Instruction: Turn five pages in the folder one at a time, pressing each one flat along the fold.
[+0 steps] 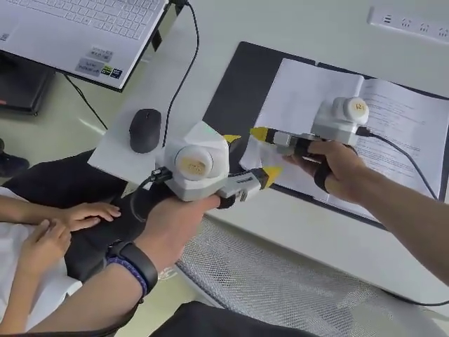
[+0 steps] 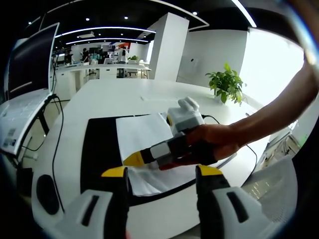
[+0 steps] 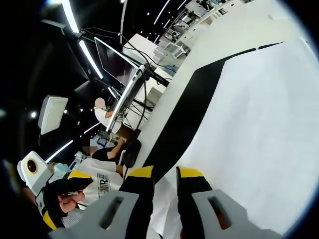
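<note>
My left hand-held gripper [image 1: 252, 156] hangs with its jaws wide open and empty over the near left corner of the black folder [image 1: 238, 91], which lies open on the white worktop [image 1: 316, 28]. My right hand-held gripper [image 1: 261, 133] sits at the left edge of the top white page [image 1: 302, 98], its jaws drawn close with a narrow gap; I cannot tell whether they pinch the page. The page lies largely flat in the folder.
</note>
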Demonstrator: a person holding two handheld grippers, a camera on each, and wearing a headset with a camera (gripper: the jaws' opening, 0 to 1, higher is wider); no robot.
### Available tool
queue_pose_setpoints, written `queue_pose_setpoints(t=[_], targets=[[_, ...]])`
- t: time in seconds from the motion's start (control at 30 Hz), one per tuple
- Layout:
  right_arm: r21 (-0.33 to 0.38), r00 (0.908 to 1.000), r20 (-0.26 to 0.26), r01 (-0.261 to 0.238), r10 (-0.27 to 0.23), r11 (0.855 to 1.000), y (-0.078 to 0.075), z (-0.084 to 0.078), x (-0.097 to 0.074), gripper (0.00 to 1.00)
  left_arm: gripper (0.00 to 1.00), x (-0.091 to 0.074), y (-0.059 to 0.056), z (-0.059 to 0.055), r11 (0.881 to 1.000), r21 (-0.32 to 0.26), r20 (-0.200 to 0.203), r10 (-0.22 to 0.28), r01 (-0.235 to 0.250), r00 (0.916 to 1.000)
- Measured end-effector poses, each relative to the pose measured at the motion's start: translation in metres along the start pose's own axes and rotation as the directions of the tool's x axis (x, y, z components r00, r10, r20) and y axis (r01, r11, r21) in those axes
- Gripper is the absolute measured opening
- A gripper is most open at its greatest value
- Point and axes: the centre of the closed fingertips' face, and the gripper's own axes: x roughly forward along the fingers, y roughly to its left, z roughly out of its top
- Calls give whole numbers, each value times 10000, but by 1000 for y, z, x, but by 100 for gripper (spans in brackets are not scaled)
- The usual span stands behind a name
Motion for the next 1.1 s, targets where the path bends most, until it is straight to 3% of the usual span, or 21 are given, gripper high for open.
queue_pose_setpoints(t=[0.1,0.23,0.3,0.53,0.8,1.1], targets=[[-78,10000,-4,-29,29,10000,1,1,-1,16,52,0,1,0,10000,18,-33,2,-2,10000],[-269,9999,131,-60,63,9996,14,11,-8,17,51,5,2,1,9999,107,-126,-68,70,9999],[-397,9997,230,-56,66,9992,8,13,-11,19,50,8,1,3,9997,195,-225,-138,142,9997],[-823,9970,773,94,-31,9966,20,40,-38,23,45,18,0,7,9985,409,-523,-330,352,9981],[-1369,9924,1220,316,-148,9901,29,63,-66,27,39,36,0,-4,9937,887,-1228,-580,692,9907],[-1713,9873,1534,682,-418,9828,26,73,-98,31,31,51,9,-24,9913,1035,-1938,-604,816,9792]])
